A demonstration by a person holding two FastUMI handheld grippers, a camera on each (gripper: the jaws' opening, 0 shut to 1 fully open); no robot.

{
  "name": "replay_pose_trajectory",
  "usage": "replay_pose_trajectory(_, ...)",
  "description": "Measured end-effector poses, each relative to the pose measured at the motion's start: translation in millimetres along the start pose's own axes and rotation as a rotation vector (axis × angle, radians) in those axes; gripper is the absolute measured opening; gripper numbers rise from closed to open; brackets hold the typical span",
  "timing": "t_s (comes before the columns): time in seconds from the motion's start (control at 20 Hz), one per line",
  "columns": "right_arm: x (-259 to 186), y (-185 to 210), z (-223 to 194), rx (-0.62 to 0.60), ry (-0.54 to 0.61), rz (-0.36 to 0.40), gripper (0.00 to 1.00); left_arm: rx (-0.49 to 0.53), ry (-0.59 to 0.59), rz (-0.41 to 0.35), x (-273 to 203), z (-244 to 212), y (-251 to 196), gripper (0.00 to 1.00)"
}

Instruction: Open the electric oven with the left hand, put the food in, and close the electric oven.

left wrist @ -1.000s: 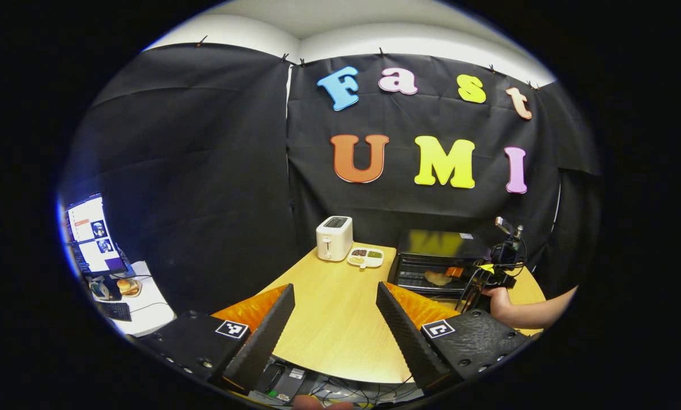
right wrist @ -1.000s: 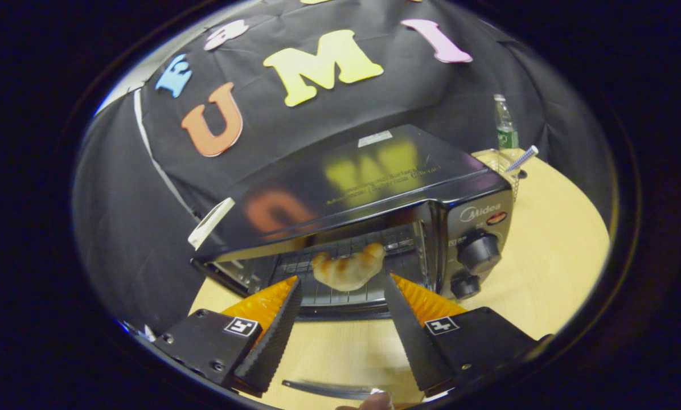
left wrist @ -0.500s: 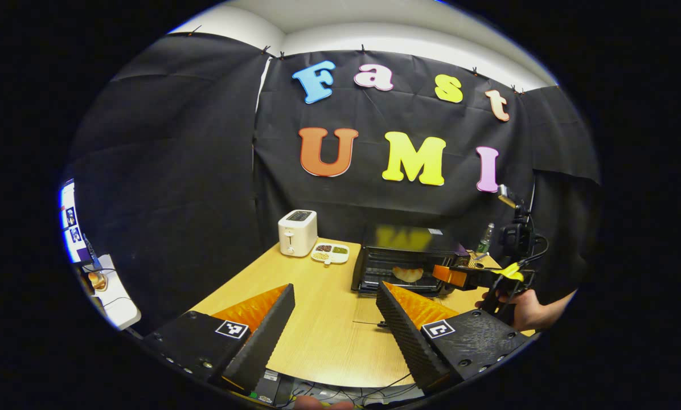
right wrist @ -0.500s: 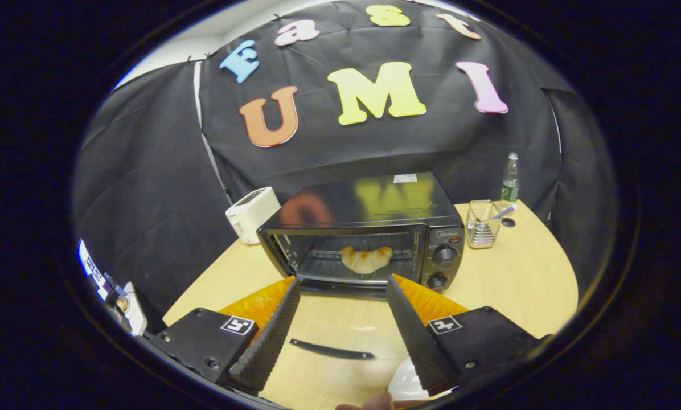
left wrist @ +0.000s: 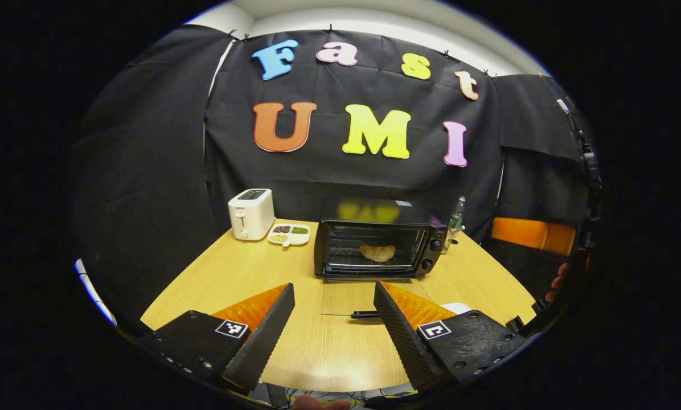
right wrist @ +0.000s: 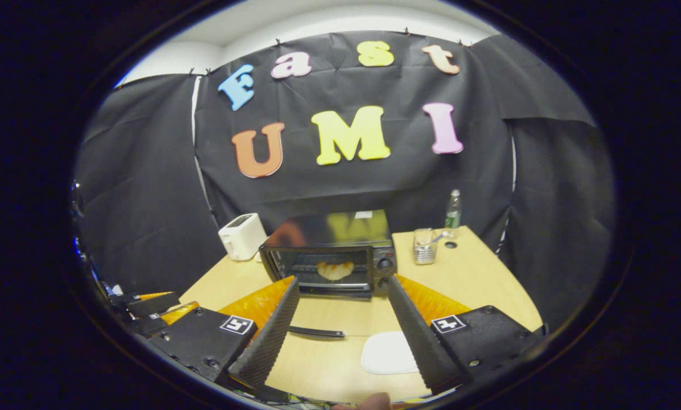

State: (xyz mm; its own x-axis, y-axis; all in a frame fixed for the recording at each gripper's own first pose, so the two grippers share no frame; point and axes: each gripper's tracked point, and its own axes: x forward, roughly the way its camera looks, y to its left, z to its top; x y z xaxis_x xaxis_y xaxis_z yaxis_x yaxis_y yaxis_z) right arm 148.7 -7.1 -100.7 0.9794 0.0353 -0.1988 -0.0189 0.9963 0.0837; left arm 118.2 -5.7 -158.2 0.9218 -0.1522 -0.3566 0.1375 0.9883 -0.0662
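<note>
The black electric oven [left wrist: 377, 212] [right wrist: 328, 229] stands at the back of the wooden table with its glass door folded down flat. The door's black handle [left wrist: 363, 314] [right wrist: 316, 331] lies nearest me. A croissant [left wrist: 377, 252] [right wrist: 333, 270] rests on the rack inside. My left gripper [left wrist: 333, 287] is open and holds nothing, well back from the oven over the table's near side. My right gripper [right wrist: 343, 279] is also open with nothing between its fingers, back from the door. In the right gripper view the left gripper [right wrist: 147, 307] shows at the far left.
A white toaster [left wrist: 251, 213] [right wrist: 241, 234] and a small divided dish [left wrist: 288, 233] sit left of the oven. A glass cup [right wrist: 424, 246] and a bottle [right wrist: 453, 209] stand to its right. A white plate [right wrist: 387, 353] lies on the table [left wrist: 232, 279] by the handle.
Both grippers have drawn back from the oven, the right one out of the oven mouth. The croissant stays on the rack. The door remains down.
</note>
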Motion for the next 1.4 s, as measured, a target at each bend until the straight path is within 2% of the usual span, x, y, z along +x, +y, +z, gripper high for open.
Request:
replay_pose_trajectory(0.2,-40,-23,17,0.01,-0.06,-0.102,0.91,-0.002,0.061,-0.083,27,-21,-28,0.93)
replay_pose_trajectory(0.5,-93,-67,26,0.039,-0.096,-0.262,0.91,-0.026,0.162,-0.157,49,-62,-54,0.93)
replay_pose_trajectory(0.7,-121,-83,24,0.043,-0.09,-0.318,0.91,-0.052,0.267,-0.142,53,-105,-57,0.93)
replay_pose_trajectory(0.95,-135,-103,4,0.047,-0.008,-0.354,0.91,-0.043,0.379,-0.135,71,-154,-69,0.94)
replay_pose_trajectory(1.4,-147,-126,-1,0.054,0.04,-0.399,0.91,-0.038,0.426,-0.096,118,-177,-82,0.94)
